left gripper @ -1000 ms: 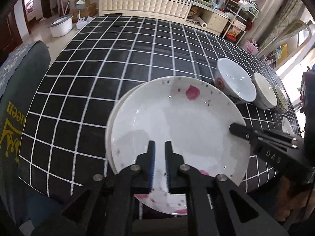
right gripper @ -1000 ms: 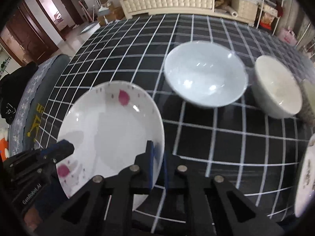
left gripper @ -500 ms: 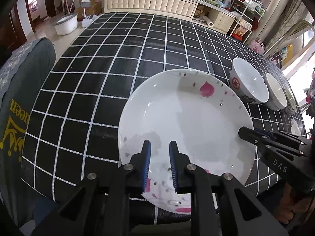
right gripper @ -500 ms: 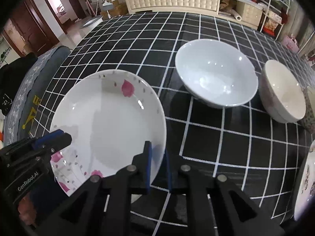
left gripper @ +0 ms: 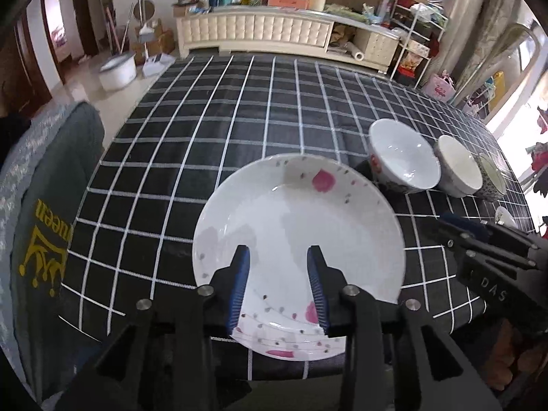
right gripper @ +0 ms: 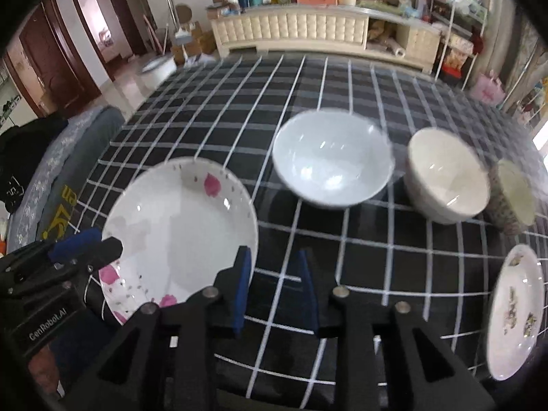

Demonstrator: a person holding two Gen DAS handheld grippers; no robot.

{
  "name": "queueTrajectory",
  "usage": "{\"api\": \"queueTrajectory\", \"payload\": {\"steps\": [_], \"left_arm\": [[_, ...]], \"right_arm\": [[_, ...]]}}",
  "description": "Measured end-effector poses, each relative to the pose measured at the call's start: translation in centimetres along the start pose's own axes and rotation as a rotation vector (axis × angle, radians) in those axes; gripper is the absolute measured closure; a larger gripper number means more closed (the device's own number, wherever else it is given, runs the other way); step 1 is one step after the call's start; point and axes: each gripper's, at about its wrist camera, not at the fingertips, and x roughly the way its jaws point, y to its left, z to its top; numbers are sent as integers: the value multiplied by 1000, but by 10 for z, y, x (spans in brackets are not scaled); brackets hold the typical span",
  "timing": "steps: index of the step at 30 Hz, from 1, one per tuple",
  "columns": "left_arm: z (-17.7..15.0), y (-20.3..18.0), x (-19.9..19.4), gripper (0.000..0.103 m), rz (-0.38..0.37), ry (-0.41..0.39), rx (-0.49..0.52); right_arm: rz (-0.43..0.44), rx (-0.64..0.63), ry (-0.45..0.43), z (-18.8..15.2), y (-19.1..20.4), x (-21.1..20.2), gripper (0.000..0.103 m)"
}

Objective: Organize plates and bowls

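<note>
Pink-flowered plate (left gripper: 298,226) laid on checked table (left gripper: 212,130), left gripper (left gripper: 278,284) spread wide above its near rim, right gripper (right gripper: 274,284) parted beside it, nothing held, three bowls (right gripper: 332,161) lined up behind

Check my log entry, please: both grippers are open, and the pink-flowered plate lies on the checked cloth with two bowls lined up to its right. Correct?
Not quite: three bowls line up there, the white bowl, the cream bowl and a speckled bowl, as the right wrist view shows. The rest holds: left gripper and right gripper are open, and the pink-flowered plate lies on the checked cloth.
</note>
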Motion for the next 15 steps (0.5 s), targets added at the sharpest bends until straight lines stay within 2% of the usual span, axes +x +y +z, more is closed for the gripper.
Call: {"api": "queueTrajectory", "payload": {"steps": [3,5,7,8,12,15], "left_arm": [[3,-12,-13,71,7,-31,25],[5,-19,-21,71,5,-48,36],[8,-27,-31,71,-3,-67,52],[9,-33,-36,71,-2,-84,63],[15,-50,-53,71,-25,-123,88],[20,-65,-60,70,-40,-148,103]], "right_arm": [[-12,-14,-59,4,-2,-17,68],[-19,-15,-90,7,-5,-26,63],[-43,3,-128,7,-10,-39,51],[-44,15,-142,7,-14,-44,50],[-28,12,-147,11,-31,-59,47],[-124,-56,-151,10,-34,-68,47]]}}
